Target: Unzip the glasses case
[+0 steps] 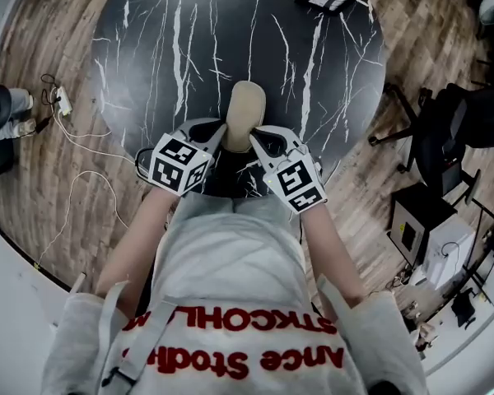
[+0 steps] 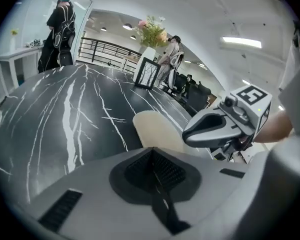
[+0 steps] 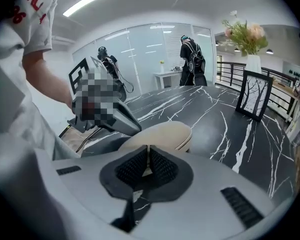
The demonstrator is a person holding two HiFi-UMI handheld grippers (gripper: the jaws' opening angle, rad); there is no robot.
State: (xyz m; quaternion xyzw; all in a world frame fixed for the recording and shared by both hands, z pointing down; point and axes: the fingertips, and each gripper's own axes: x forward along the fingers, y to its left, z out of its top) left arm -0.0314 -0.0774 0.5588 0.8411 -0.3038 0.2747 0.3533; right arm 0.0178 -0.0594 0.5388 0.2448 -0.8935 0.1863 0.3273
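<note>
Head view: the beige case (image 1: 245, 115) lies at the table's (image 1: 148, 72) near edge, its end between the left gripper (image 1: 216, 132) and right gripper (image 1: 260, 137). It is probably a light, stiff shell that slides unless pinned. Left gripper view: jaws closed, empty, case just beyond. Right gripper view: jaws together, empty; a seam rims the smooth oval case, the pull to grab unseen.

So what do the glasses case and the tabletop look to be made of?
Glasses case: beige and matte, likely fabric or faux leather over a stiff shell; it shows no glare and keeps its rounded form.
Tabletop: black with white veining, smooth and faintly glossy; marble or a marble-look slab, cannot tell which.
</note>
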